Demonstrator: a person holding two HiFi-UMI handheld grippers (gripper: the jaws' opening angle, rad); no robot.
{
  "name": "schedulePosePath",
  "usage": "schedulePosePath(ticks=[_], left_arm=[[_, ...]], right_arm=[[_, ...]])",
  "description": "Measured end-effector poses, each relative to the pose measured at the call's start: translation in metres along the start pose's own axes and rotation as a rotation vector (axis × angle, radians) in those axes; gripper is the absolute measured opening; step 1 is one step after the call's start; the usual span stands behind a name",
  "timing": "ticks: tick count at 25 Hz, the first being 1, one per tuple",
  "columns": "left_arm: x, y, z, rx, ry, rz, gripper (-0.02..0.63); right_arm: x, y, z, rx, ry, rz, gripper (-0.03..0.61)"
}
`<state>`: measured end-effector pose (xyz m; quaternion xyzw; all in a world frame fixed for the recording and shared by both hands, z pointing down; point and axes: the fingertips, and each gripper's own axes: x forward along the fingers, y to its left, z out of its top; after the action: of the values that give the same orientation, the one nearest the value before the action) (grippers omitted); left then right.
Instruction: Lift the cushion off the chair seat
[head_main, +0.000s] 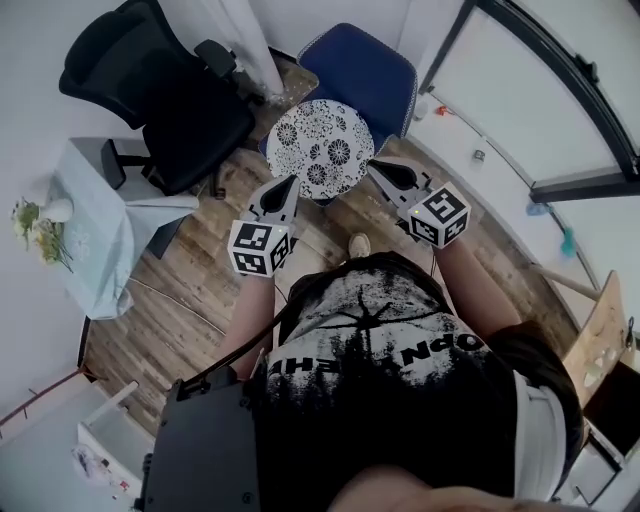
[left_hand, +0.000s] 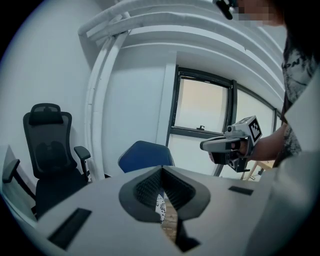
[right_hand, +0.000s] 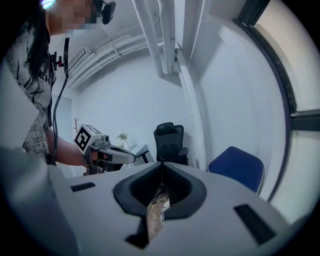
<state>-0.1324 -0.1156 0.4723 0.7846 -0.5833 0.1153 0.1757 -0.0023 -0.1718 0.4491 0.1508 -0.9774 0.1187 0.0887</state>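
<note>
Head view: where's the cushion (head_main: 320, 148)?
— Twelve o'clock, over the blue chair (head_main: 372, 62). My left gripper (head_main: 286, 185) is clamped on its seven o'clock rim, right gripper (head_main: 377, 171) on four; likely off the seat.

I see the blue chair (head_main: 365, 65) straight ahead at twelve o'clock, with the round cushion (head_main: 322, 148) at its near edge. The black office chair (head_main: 195, 130) stands at ten, close by. The small table (head_main: 95, 215) blocks nine. The window wall (head_main: 520, 110) shuts off two. Bare wood floor (head_main: 190, 300) at eight leaves room to pass.
</note>
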Motion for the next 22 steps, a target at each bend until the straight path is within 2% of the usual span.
schedulePosePath(ticks=[6, 11, 22], left_arm=[[0.02, 0.0, 0.004, 0.004, 0.014, 0.031, 0.015], [0.038, -0.002, 0.006, 0.021, 0.042, 0.02, 0.015], [0.068, 0.021, 0.014, 0.072, 0.055, -0.037, 0.015]], right_arm=[[0.007, -0.021, 0.004, 0.009, -0.015, 0.037, 0.02], [0.01, -0.034, 0.016, 0.069, -0.054, 0.055, 0.02], [0.029, -0.06, 0.007, 0.077, -0.031, -0.008, 0.02]])
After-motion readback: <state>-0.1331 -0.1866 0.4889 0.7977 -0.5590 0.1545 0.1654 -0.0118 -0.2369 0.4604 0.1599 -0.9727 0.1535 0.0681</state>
